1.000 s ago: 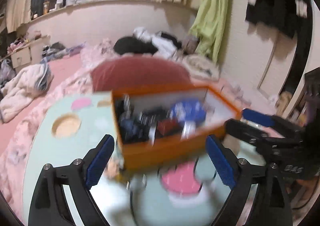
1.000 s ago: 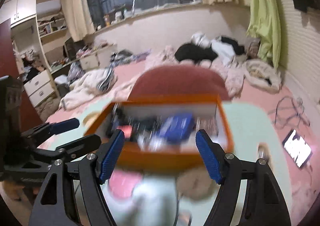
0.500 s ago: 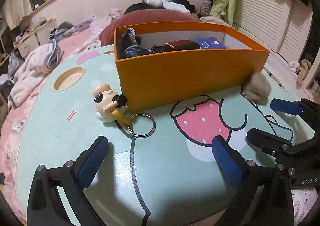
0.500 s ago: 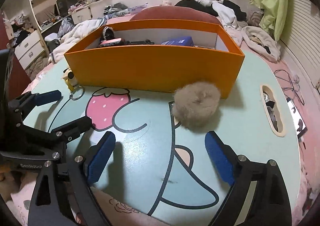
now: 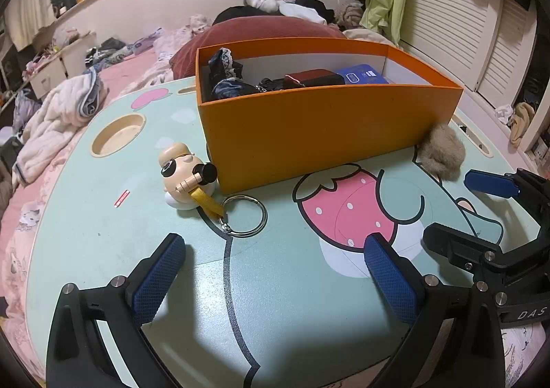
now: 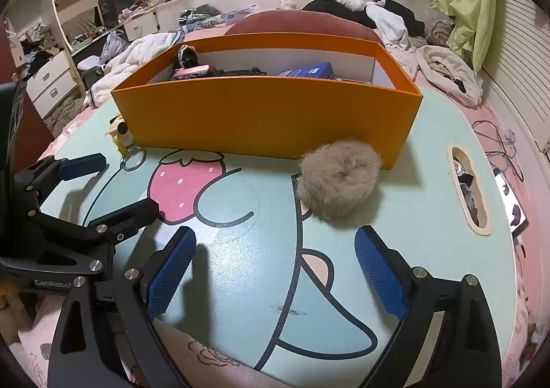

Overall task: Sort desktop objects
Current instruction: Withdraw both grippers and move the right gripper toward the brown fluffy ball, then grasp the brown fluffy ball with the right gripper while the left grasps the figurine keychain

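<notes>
Far left of the mint-green tabletop w/ cartoon strawberry print (image 5: 103, 233), a round tan cup recess (image 5: 117, 138) is set into the surface. Right of it lies a cream plastic figurine keychain w/ sunglasses, yellow strap & metal split ring (image 5: 187, 178), just beside the front-left corner of the orange cardboard box (image 5: 319, 133); can't tell if figurine touches the box wall. Ring lies flat on the table, in front of the box corner.

Left gripper (image 5: 275, 274) hangs low over the near table edge, blue-padded fingers (image 5: 156, 279) spread wide, nothing between them. Keychain sits ahead & slightly left of its gap.

Box stands mid-table, long side toward the cameras. Inside, l to r: dark fabric w/ lace trim (image 5: 223, 75), a dark red case (image 5: 314, 77), a blue flat pack (image 5: 362, 76).

At the box's front-right corner rests a beige fluffy round hair scrunchie (image 6: 338, 180), touching or nearly touching the box wall, on the table. Right gripper (image 6: 275, 271) is just in front of it, fingers (image 6: 380, 272) wide apart, holding nothing; scrunchie is ahead, a bit right of centre.

Further right, an oval slot in the tabletop (image 6: 467, 190) w/ small clutter inside; past the table edge, a phone (image 6: 512, 205) on pink bedding.
</notes>
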`<state>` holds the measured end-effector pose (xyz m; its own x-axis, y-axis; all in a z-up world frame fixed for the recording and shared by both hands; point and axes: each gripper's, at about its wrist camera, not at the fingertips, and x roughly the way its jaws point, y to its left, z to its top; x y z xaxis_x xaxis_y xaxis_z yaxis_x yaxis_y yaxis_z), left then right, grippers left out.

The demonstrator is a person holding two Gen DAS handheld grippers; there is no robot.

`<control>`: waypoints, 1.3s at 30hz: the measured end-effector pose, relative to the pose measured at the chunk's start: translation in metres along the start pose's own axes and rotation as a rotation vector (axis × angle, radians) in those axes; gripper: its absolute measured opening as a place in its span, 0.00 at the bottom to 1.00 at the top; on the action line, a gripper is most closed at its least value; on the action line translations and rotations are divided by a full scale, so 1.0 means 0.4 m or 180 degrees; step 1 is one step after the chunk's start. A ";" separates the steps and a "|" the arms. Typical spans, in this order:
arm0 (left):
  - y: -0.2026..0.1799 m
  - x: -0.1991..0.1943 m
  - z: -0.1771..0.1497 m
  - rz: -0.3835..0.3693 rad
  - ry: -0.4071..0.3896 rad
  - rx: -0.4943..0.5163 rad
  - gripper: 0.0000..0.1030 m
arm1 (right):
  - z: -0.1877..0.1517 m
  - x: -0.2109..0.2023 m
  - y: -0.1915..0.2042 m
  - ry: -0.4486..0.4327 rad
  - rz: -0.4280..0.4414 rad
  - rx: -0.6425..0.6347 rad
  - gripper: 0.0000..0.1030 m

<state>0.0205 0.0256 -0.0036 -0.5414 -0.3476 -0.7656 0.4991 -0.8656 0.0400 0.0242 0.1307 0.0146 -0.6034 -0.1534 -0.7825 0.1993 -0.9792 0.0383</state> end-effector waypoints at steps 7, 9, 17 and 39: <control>0.001 0.000 -0.001 0.0001 0.0000 -0.0001 1.00 | 0.000 0.000 0.001 0.0001 0.0001 -0.0003 0.91; 0.001 -0.001 -0.001 0.0001 0.0000 -0.0001 1.00 | 0.000 0.000 0.002 0.0002 0.0001 -0.0004 0.91; 0.002 -0.001 -0.002 0.0002 0.0000 -0.0003 1.00 | 0.000 0.000 0.004 0.0004 0.0000 -0.0007 0.91; -0.002 -0.003 0.002 0.0007 0.0002 -0.0011 1.00 | -0.042 -0.090 -0.202 -0.0681 0.0377 0.1362 0.76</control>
<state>0.0202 0.0262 -0.0021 -0.5399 -0.3493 -0.7658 0.5027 -0.8635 0.0395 0.0427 0.2178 0.0293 -0.7498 -0.2469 -0.6139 -0.0318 -0.9133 0.4061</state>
